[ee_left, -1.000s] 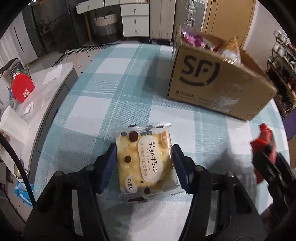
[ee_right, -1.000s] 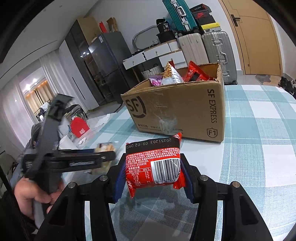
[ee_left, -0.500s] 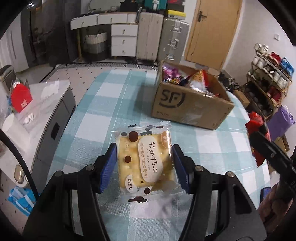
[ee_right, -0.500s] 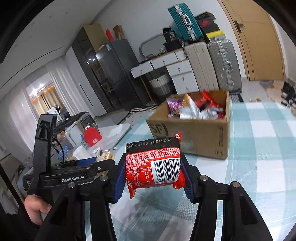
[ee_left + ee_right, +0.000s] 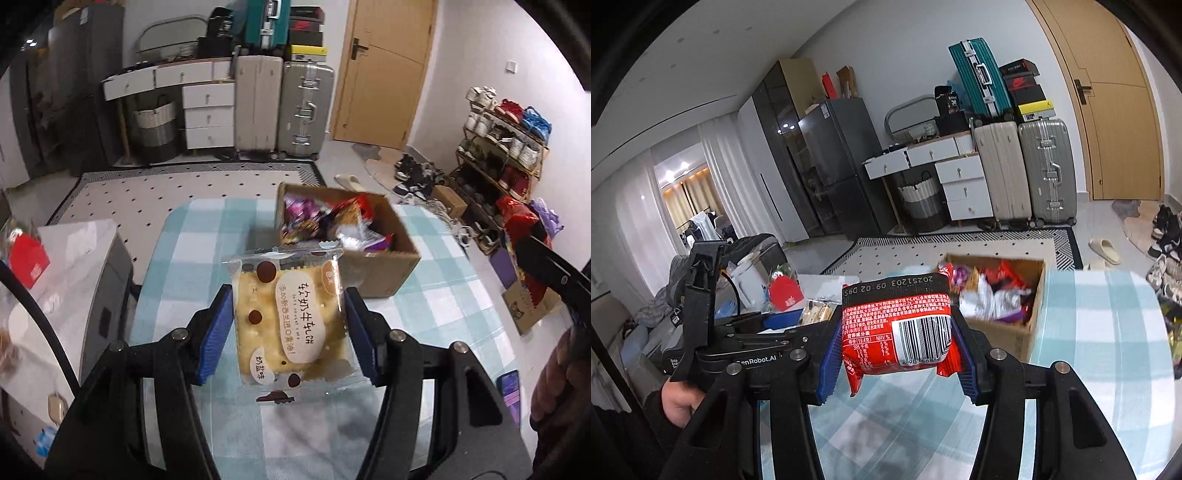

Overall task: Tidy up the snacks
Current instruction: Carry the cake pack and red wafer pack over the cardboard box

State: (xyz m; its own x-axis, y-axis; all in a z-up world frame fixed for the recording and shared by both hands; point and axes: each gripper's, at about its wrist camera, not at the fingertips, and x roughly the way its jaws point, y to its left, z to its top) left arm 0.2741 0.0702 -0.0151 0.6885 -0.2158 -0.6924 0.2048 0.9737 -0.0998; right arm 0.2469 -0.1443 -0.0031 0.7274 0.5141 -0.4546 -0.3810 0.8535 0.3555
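Observation:
My left gripper (image 5: pixel 290 325) is shut on a clear-wrapped yellow cracker packet (image 5: pixel 291 321), held high over the checked table (image 5: pixel 207 240). My right gripper (image 5: pixel 895 332) is shut on a red snack packet (image 5: pixel 895 325) with a barcode facing me. Beyond both stands an open cardboard box (image 5: pixel 384 266), also seen as the cardboard box (image 5: pixel 1008 332), filled with several bright snack packets. In the left wrist view the right gripper (image 5: pixel 546 266) shows at the right edge with its red packet (image 5: pixel 517 221). The left gripper (image 5: pixel 746 347) appears at the left of the right wrist view, a hand (image 5: pixel 677 402) holding it.
A grey side cabinet (image 5: pixel 85 258) with a red item (image 5: pixel 27 258) stands left of the table. Suitcases (image 5: pixel 284 107), white drawers (image 5: pixel 208 110), a door and a shoe rack (image 5: pixel 506 147) line the far room. A phone (image 5: pixel 509 387) lies near the table's right edge.
Both grippers have risen with their packets still held. The box and table now look smaller and lower, and more of the room's far side has come into view.

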